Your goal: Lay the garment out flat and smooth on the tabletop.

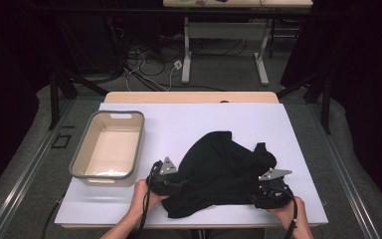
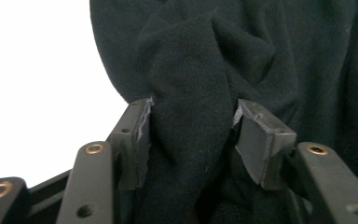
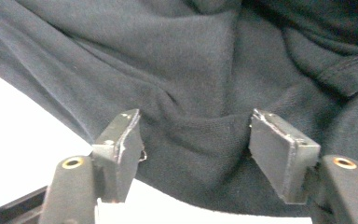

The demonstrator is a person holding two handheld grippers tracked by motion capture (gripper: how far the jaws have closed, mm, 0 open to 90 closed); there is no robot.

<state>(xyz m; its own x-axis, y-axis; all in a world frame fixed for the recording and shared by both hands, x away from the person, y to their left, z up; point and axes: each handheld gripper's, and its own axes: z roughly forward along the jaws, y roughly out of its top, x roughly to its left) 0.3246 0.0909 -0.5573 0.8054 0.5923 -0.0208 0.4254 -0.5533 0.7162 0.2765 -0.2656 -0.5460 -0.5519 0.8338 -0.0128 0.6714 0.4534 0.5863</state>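
High view shows a crumpled black knit garment heaped on the white-covered counter, with the left gripper at its near left edge and the right gripper at its near right edge. A grey-rimmed beige plastic tub stands well off to the outer side of the left fingers, apart from the cloth.

In the left gripper view, a raised fold of the garment runs straight between the left fingers. They stand about half open; the left-hand pad lies against the fold, while the other pad seems to sit just clear of it, though dark cloth on dark rubber makes that hard to judge. I read it as no firm grip yet.

In the right gripper view, the right fingers are likewise roughly half open, with the hem of the garment bulging into the gap between them and bare white counter just below the tips. Neither pad presses the cloth.

The garment looks soft, light and limp; it will sag and drape rather than hold any shape, and a thin single layer could slide out of a loose pinch. The knit surface should give decent friction. The best holds are probably the bunched ridge between the left fingers and the doubled hem between the right fingers, taken deep in the pads.
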